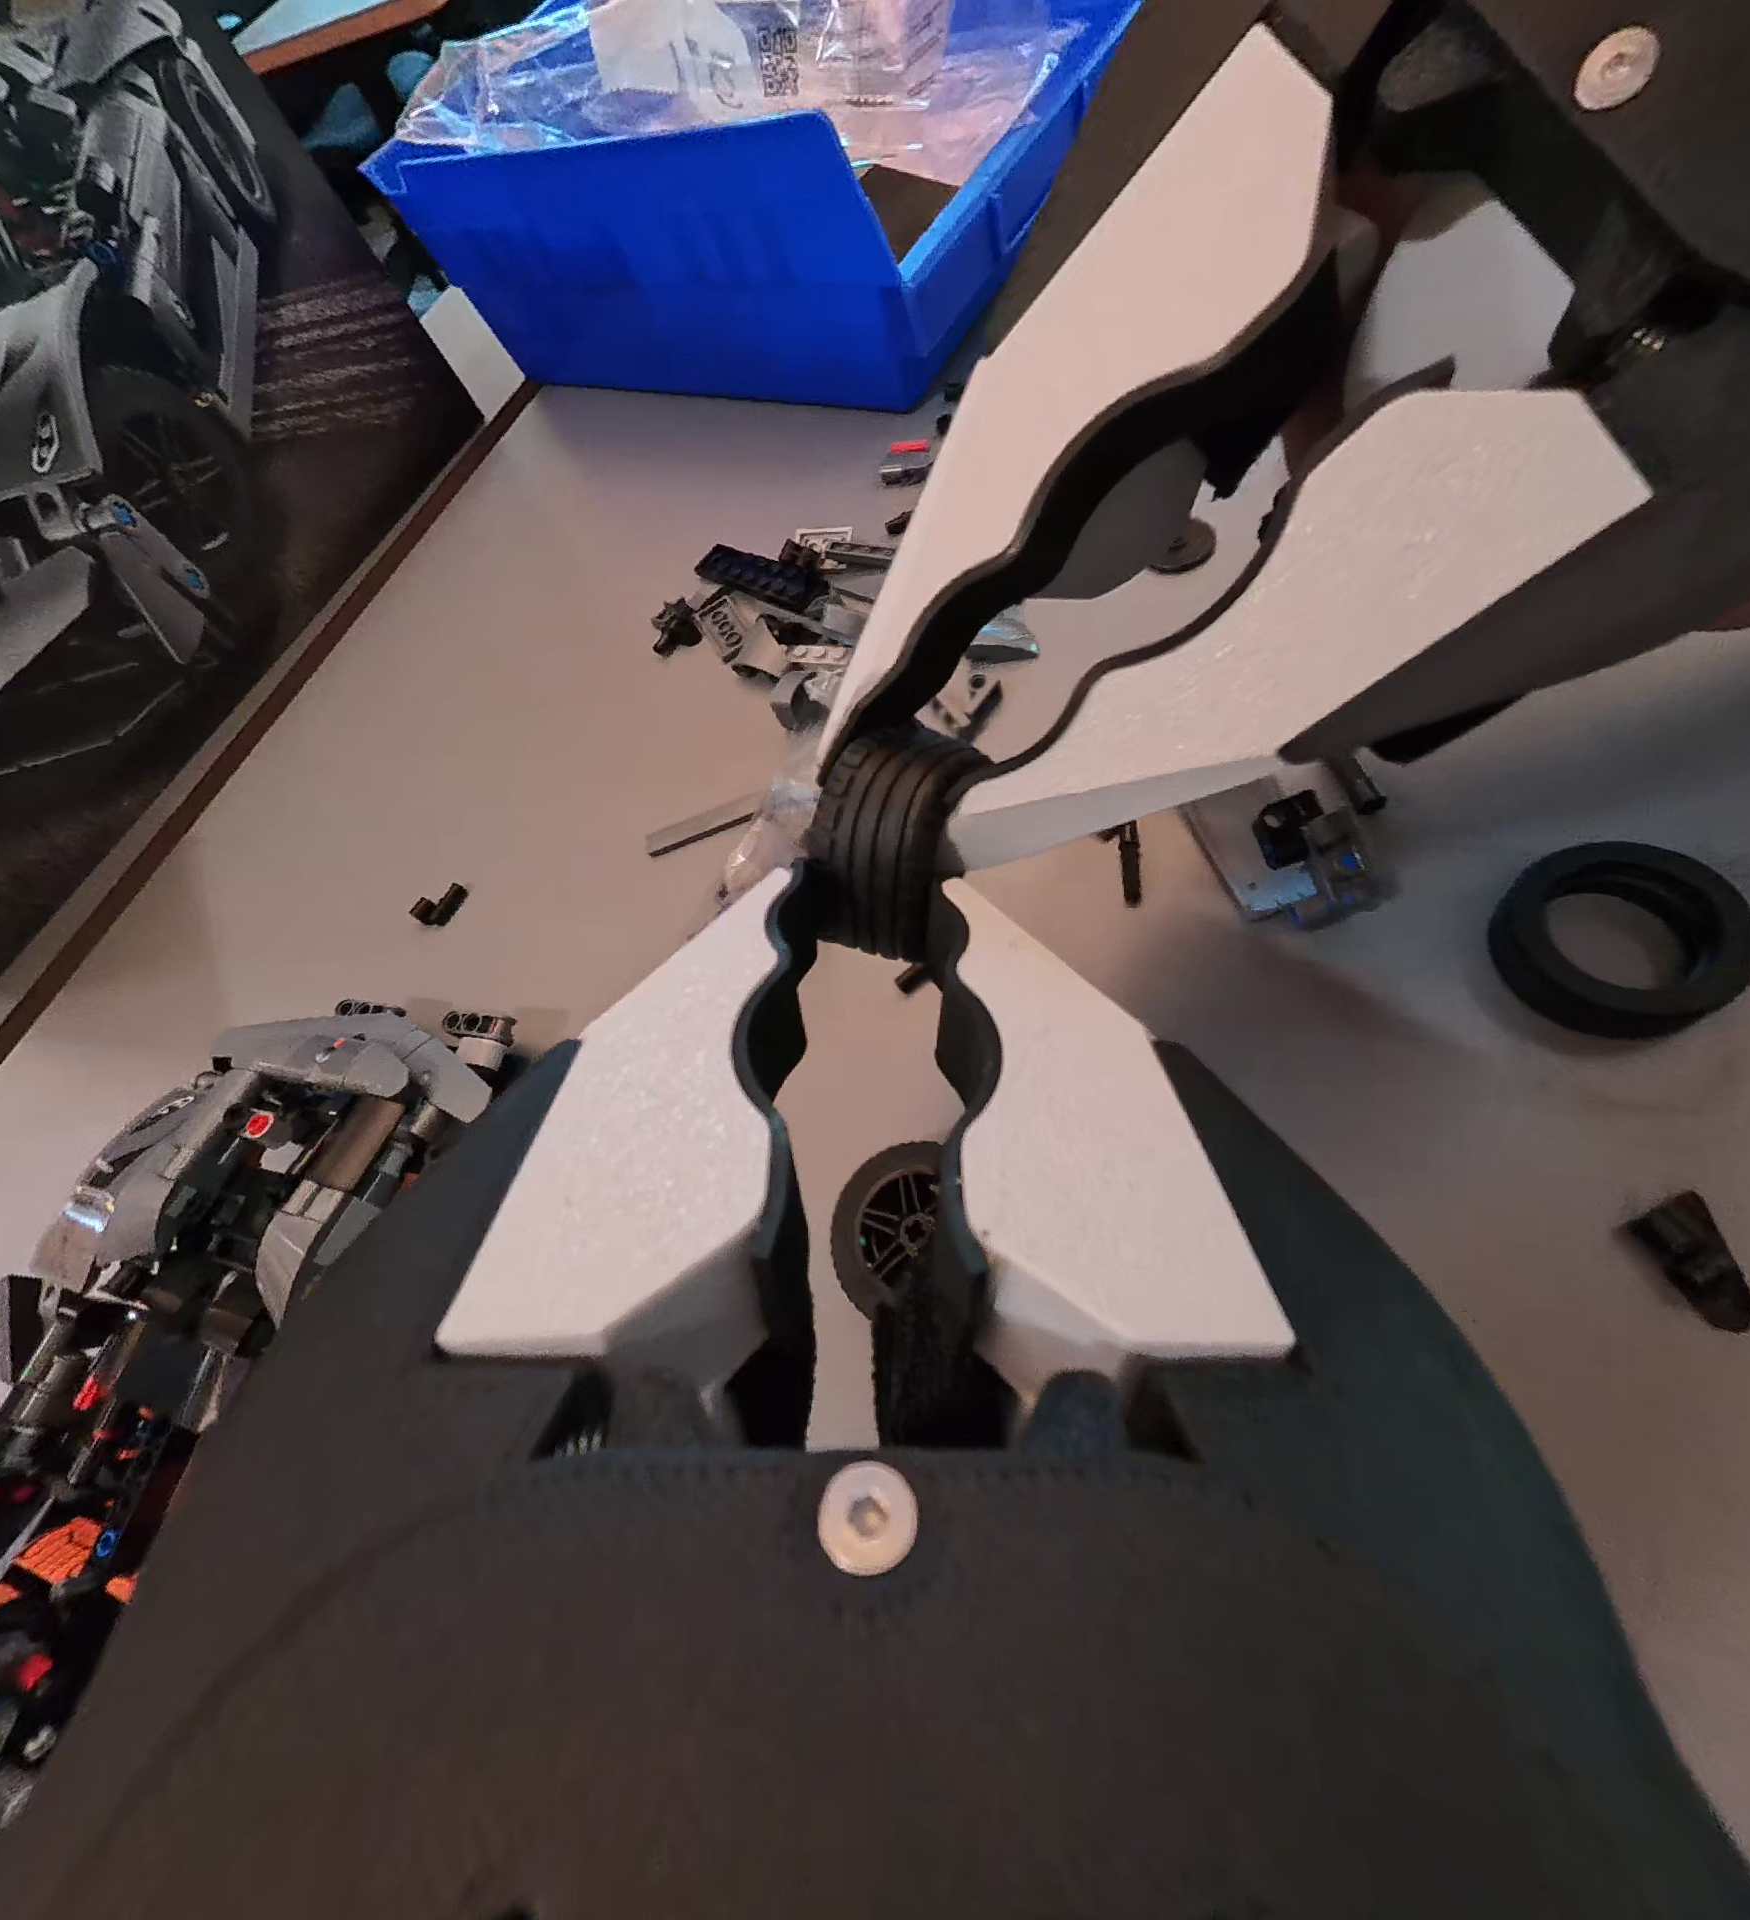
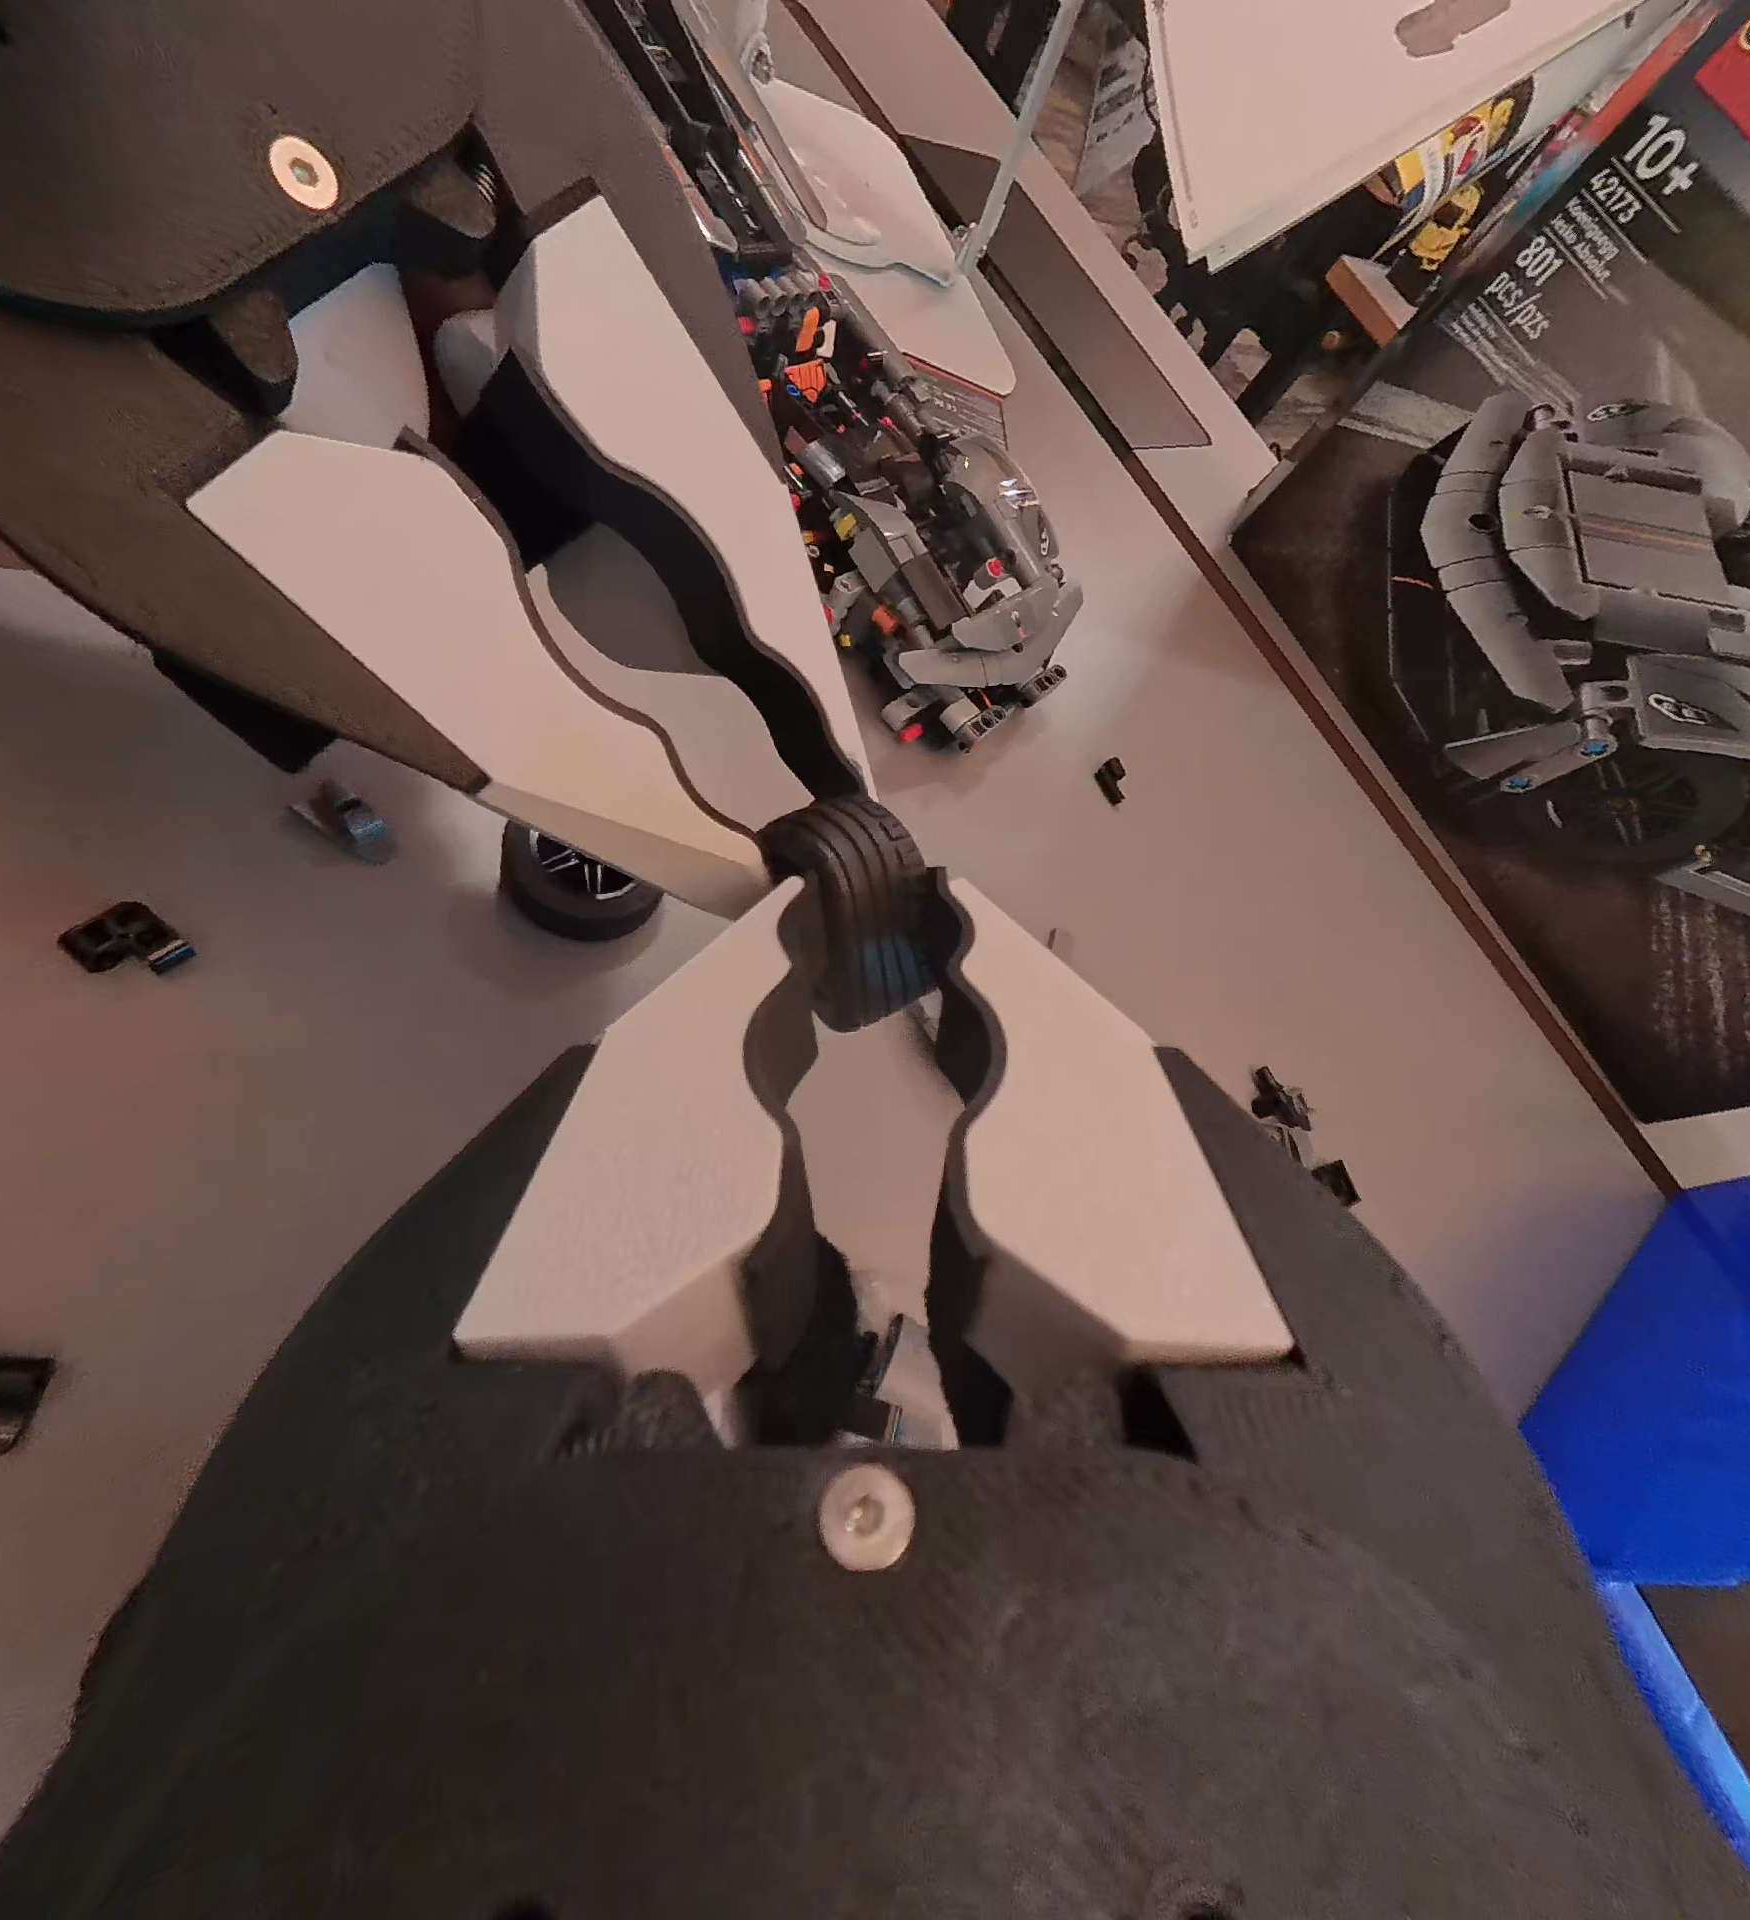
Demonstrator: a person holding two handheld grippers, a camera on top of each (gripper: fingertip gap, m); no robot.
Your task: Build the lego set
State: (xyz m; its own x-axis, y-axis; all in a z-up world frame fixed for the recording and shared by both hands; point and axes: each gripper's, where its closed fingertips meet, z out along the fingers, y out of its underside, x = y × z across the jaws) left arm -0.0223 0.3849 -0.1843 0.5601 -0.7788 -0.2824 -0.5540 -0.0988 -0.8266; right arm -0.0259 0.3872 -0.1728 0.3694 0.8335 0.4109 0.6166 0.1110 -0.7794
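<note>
A small black ribbed tyre (image 1: 886, 842) is held above the table between both grippers. My left gripper (image 1: 871, 920) grips it from below in the left wrist view. My right gripper (image 1: 897, 764) comes in from the upper right and grips the tyre's far side. In the right wrist view the tyre (image 2: 876, 966) sits in my right gripper (image 2: 871, 920), and my left gripper (image 2: 819, 826) holds it from the upper left. A wheel with a spoked rim (image 1: 892, 1226) lies on the table under the left fingers and also shows in the right wrist view (image 2: 580, 883).
The partly built grey car (image 1: 258, 1195) lies at the left and shows again in the right wrist view (image 2: 944, 561). A loose black tyre (image 1: 1624, 935) lies at the right. Loose parts (image 1: 777, 613) are piled mid-table. A blue bin (image 1: 705, 249) and the set's box (image 1: 71, 416) stand behind. Less than 4 cm separates the two grippers' tips.
</note>
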